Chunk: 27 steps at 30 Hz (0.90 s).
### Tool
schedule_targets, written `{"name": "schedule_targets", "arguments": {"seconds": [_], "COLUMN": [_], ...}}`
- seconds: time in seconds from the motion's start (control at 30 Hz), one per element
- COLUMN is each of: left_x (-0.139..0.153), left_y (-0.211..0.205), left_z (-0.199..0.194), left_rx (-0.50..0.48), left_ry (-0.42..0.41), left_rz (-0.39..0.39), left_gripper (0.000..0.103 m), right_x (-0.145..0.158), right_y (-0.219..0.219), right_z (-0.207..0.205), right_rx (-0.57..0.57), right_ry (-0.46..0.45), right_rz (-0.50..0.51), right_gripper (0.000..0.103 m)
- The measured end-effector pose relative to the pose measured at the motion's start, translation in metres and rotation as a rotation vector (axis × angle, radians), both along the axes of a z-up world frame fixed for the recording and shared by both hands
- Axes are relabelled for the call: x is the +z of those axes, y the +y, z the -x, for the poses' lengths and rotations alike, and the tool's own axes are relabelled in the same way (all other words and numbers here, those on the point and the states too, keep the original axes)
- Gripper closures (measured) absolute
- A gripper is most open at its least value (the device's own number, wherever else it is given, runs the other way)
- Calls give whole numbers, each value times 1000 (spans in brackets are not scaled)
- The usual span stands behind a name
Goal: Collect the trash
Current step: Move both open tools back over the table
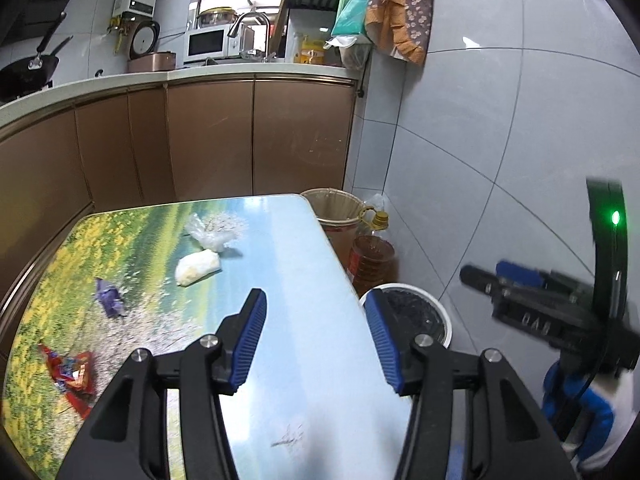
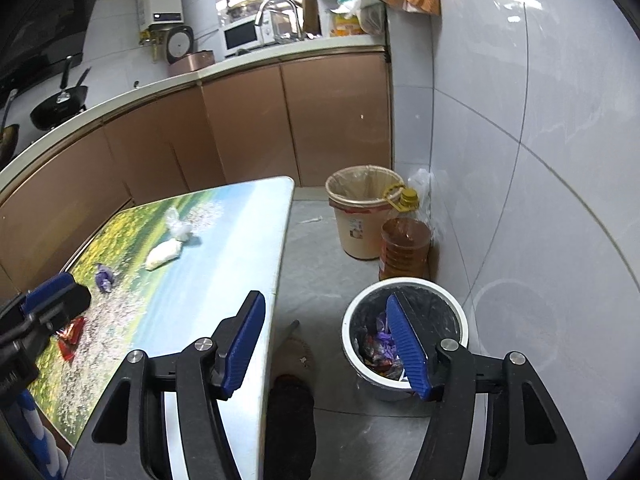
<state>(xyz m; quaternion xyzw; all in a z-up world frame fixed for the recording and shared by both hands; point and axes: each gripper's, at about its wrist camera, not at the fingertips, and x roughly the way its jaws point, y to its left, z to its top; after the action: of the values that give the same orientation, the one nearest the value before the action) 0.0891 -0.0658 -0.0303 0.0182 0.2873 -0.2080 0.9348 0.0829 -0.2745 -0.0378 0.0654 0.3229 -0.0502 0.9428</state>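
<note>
The table runs out of frame at the bottom. White bin on the floor beside it, wrappers inside, partly hidden by a blue finger. Left hand-held gripper over the table, jaws apart, nothing between. Right hand-held gripper likewise spread, empty. Still on the table: white bag, clear bag, red wrapper, purple wrapper, blurred.

Glossy printed tabletop, crinkled plastic wrappers

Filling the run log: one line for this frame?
left gripper: open, empty | right gripper: open, empty | table: red wrapper, purple wrapper, two plastic bags | white bin: wrappers inside
</note>
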Motion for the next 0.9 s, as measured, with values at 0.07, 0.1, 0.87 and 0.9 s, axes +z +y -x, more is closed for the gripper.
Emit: {"name": "schedule_targets", "arguments": {"seconds": [0.07, 0.1, 0.87, 0.9], "left_x": [0, -1, -51, -53], "left_y": [11, 16, 235, 242], "left_z": [7, 10, 18, 16], "left_rx": [-2, 1, 339, 351], "left_ry": [14, 18, 78, 85], "left_rz": [-8, -5, 102, 108], "left_gripper": [53, 53, 41, 41], "right_x": [9, 13, 38, 35], "right_y": [9, 13, 104, 108], "right_z": [6, 8, -12, -17], "right_rx": [14, 22, 251, 263], "right_ry": [-15, -21, -46, -41], "right_rz": [11, 16, 57, 55], "right_gripper": [38, 38, 38, 38]}}
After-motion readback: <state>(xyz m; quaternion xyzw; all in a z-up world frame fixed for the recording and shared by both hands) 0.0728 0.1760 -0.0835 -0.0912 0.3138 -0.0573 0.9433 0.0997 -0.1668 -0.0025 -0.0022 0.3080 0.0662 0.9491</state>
